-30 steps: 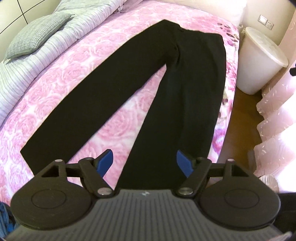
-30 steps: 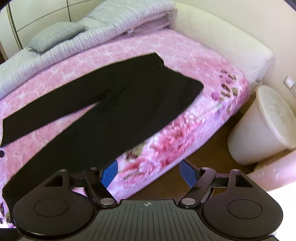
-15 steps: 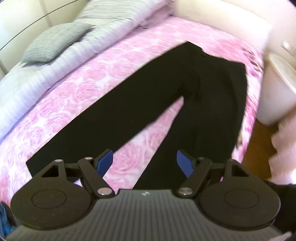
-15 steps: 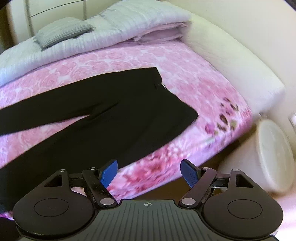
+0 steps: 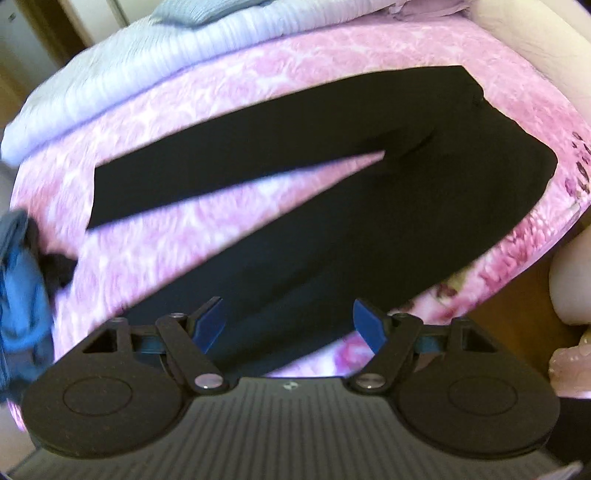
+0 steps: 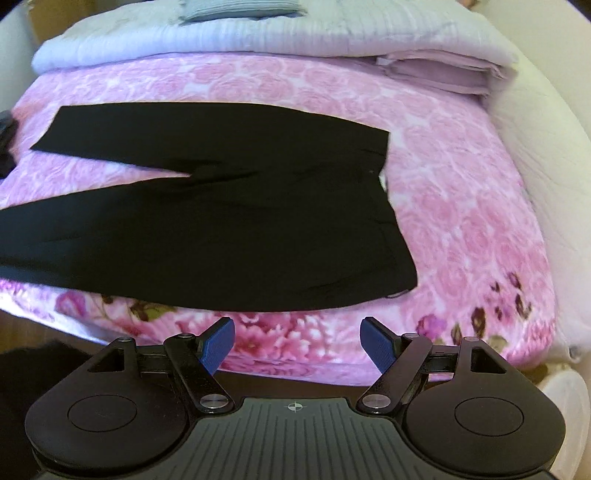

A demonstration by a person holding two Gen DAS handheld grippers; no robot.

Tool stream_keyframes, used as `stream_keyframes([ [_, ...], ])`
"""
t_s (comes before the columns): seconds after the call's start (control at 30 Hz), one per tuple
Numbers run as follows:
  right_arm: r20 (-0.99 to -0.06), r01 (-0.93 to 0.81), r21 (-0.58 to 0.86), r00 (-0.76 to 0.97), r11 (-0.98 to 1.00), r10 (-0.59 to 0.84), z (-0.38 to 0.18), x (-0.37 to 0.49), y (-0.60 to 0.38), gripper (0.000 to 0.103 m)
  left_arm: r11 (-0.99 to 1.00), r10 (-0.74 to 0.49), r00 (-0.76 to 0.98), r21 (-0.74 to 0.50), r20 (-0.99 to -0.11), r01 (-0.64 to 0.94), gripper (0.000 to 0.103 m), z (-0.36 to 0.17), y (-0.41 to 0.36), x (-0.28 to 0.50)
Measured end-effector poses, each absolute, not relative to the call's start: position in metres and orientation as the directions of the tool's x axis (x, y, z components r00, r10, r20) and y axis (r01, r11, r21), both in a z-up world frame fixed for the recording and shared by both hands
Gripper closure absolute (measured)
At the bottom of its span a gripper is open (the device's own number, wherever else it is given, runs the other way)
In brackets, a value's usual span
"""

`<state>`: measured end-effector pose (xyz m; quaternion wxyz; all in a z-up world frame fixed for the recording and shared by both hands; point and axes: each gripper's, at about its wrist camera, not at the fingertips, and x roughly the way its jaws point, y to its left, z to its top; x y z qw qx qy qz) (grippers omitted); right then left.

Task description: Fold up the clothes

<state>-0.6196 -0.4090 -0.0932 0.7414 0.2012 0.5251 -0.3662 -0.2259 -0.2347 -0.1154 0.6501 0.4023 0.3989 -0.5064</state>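
As both views have swung along the bed point(image 6: 461, 177), the trousers point(image 6: 236, 221) lie unfolded, both grippers' point(image 5: 288, 325) point(image 6: 297, 345) fingers released.

1. Setting: a home bedroom.
2. Evidence: a bed point(image 6: 461, 206) with a pink rose-patterned cover occupied most of both views.
3. A folded pale quilt point(image 6: 332, 37) and a grey pillow point(image 6: 240, 9) lay at its far side.

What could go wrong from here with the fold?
The near leg of the black trousers lies right along the edge of the bed, so a tug may slide it off. Both the left gripper and the right gripper are open, holding nothing; one-sided grasps could bunch the fabric.
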Motion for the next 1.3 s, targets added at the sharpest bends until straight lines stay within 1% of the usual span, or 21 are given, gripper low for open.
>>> stream_keyframes([
  [0.2,-0.925,0.676,-0.080,0.223,0.733,-0.308,-0.096,-0.609,-0.414,0.025,0.237,-0.306,0.233,0.164,-0.923,0.958,0.030,-0.123,-0.212,-0.240],
  [0.33,-0.915,0.624,-0.086,0.259,0.777,-0.310,-0.094,-0.596,-0.415,0.025,0.303,-0.299,0.254,0.161,-0.920,0.939,0.030,-0.122,-0.199,-0.242],
  [0.6,-0.912,0.526,-0.064,0.314,0.848,-0.264,-0.099,-0.564,-0.417,0.025,0.389,-0.256,0.295,0.181,-0.921,0.903,0.030,-0.118,-0.171,-0.236],
  [0.67,-0.910,0.511,-0.062,0.323,0.857,-0.259,-0.101,-0.559,-0.418,0.025,0.402,-0.252,0.302,0.185,-0.919,0.897,0.030,-0.117,-0.165,-0.234],
  [0.8,-0.912,0.495,-0.064,0.323,0.867,-0.252,-0.109,-0.558,-0.422,0.025,0.410,-0.282,0.334,0.202,-0.899,0.890,0.030,-0.120,-0.153,-0.230],
  [0.87,-0.910,0.478,-0.079,0.324,0.875,-0.259,-0.113,-0.558,-0.422,0.025,0.387,-0.295,0.366,0.240,-0.882,0.890,0.030,-0.127,-0.147,-0.228],
  [1.0,-0.893,0.429,-0.129,0.341,0.894,-0.293,-0.128,-0.559,-0.421,0.025,0.296,-0.253,0.464,0.389,-0.849,0.873,0.031,-0.161,-0.124,-0.219],
  [1.13,-0.876,0.332,-0.236,0.334,0.914,-0.347,-0.154,-0.555,-0.409,0.025,0.185,-0.228,0.544,0.513,-0.807,0.838,0.032,-0.206,-0.100,-0.203],
  [1.2,-0.873,0.282,-0.273,0.330,0.920,-0.360,-0.166,-0.548,-0.401,0.025,0.126,-0.218,0.571,0.557,-0.792,0.821,0.033,-0.232,-0.090,-0.192],
  [1.27,-0.873,0.242,-0.293,0.327,0.925,-0.362,-0.176,-0.538,-0.392,0.025,0.058,-0.209,0.590,0.592,-0.780,0.804,0.040,-0.260,-0.084,-0.181],
  [1.3,-0.872,0.221,-0.303,0.326,0.927,-0.364,-0.181,-0.533,-0.388,0.026,0.028,-0.211,0.599,0.607,-0.773,0.794,0.040,-0.273,-0.082,-0.176],
])
